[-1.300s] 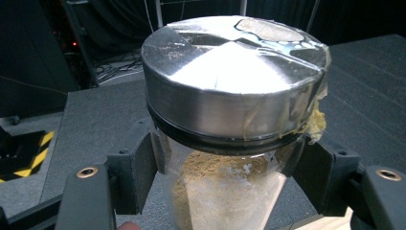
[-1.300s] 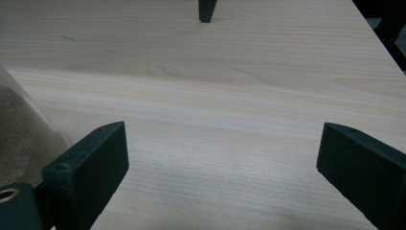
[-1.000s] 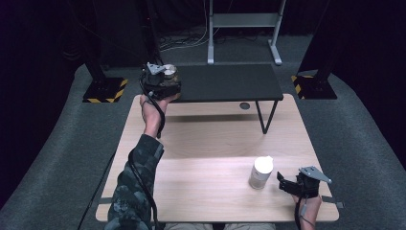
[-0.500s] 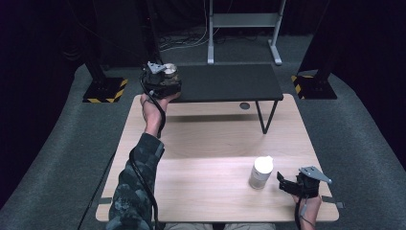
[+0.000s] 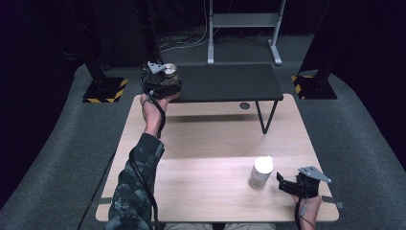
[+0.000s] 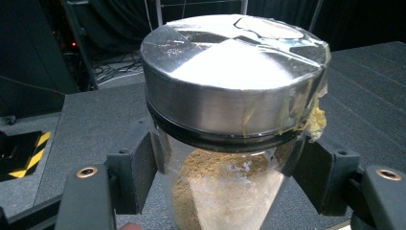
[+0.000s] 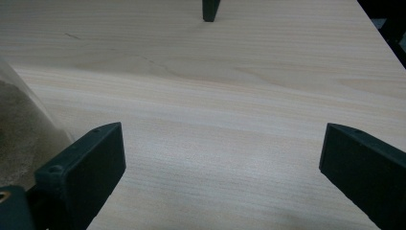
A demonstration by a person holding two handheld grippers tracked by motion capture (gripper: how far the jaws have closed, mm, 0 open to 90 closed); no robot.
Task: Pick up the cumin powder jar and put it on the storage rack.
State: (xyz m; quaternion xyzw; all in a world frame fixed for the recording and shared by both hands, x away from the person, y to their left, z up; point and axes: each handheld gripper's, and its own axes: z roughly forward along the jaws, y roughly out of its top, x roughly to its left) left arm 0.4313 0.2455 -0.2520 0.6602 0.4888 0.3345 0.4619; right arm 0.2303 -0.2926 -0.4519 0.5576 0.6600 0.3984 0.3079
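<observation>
Grey carpet floor [image 5: 364,124], black walls, perhaps curtains.

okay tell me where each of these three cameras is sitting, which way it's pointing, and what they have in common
High view: above the person's side, looking forward and down on the wooden table; both forearms, left gripper, right gripper.
Left gripper view: rides the left gripper, looking along its jaws, clamped on a metal-lidded jar over the black table.
Right gripper view: along wide-open jaws across bare wood.
Shared: the jar shows in the high and left gripper views.
</observation>
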